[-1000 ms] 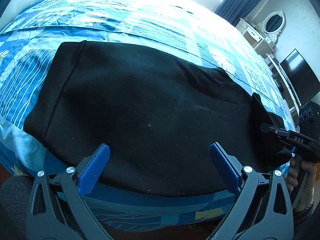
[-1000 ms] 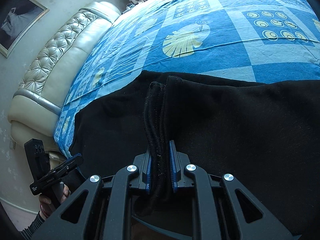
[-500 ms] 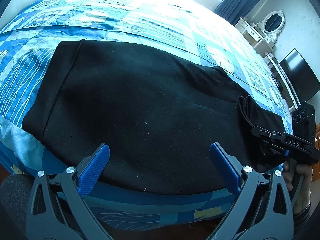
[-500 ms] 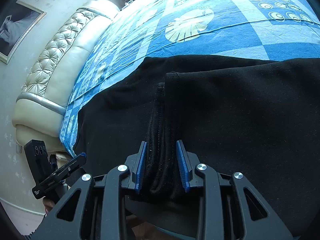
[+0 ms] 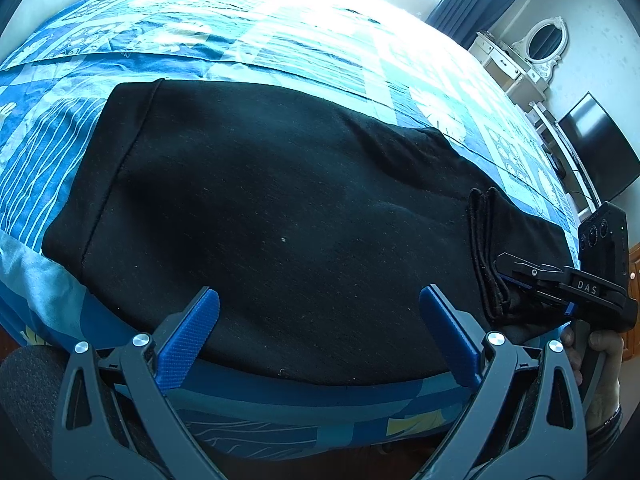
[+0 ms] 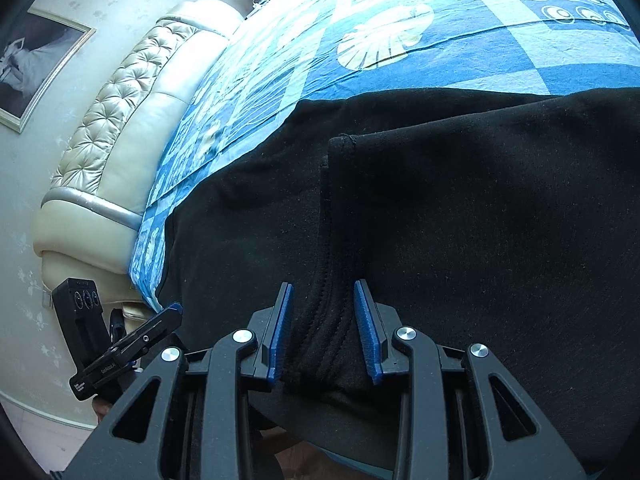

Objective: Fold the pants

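Pants (image 5: 280, 208): soft, limp knit, likely light; grip bunched hem — thickest edge.
Right gripper (image 6: 324, 332): jaws just parted, hem between, unpinched.
Left gripper (image 5: 320, 332): wide — empty.

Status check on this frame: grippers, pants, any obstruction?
Left gripper open, hovering at black fabric pants. Right gripper jaws just opened, folded hem band loose between pads. Pants lie folded on blue patterned bedspread. Nothing in the way.
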Tool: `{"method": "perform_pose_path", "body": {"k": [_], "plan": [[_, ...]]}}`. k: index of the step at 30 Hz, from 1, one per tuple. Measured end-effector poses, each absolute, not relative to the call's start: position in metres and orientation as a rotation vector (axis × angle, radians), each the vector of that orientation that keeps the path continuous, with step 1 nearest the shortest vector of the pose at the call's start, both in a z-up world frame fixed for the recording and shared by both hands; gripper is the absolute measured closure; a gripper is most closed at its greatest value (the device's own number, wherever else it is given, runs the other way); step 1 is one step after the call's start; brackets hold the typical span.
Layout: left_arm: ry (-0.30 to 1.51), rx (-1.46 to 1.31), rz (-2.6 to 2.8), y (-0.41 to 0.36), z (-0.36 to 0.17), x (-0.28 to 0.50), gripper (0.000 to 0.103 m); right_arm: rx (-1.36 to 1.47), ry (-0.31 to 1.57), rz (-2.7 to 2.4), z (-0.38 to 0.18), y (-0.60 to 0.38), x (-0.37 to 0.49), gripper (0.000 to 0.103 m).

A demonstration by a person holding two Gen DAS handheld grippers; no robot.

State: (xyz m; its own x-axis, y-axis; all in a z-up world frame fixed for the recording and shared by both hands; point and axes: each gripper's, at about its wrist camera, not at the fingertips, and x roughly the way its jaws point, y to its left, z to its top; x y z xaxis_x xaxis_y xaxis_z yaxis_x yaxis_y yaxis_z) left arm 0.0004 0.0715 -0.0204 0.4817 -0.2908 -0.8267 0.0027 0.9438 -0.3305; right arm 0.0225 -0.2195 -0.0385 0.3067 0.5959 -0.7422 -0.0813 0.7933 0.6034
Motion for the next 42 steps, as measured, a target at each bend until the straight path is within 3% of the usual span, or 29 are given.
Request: {"method": "perform_pose_path", "body": {"k": [9, 16, 18, 23, 31, 38, 42], "plan": [[1.056, -0.296, -0.189, 0.066, -0.019, -0.002, 0.003, 0.468, 1.17, 0.473, -0.031, -0.207, 0.02, 0.059], [1.053, -0.289, -0.199, 0.064, -0.017, -0.004, 0.003, 0.407, 1.109, 0.531, 0.009, -0.211, 0.008, 0.05], [1.052, -0.289, -0.202, 0.065, -0.017, -0.003, 0.003, 0.411, 1.05, 0.541, 0.029, -0.23, 0.006, 0.042], [1.052, -0.298, -0.203, 0.066, -0.016, -0.004, 0.003, 0.525, 0.89, 0.417, 0.06, -0.333, 0.009, 0.035], [1.054, -0.291, -0.207, 0.063, -0.016, -0.005, 0.003, 0.957, 0.911, 0.097, -0.036, -0.489, -0.01, 0.034], [1.058, -0.278, -0.203, 0.061, -0.02, -0.005, 0.003, 1.048, 0.889, 0.224, -0.049, -0.489, 0.006, 0.042], [1.058, -0.258, -0.199, 0.059, -0.021, -0.006, 0.003, 1.043, 0.919, 0.238, -0.058, -0.481, 0.023, 0.07]]}}
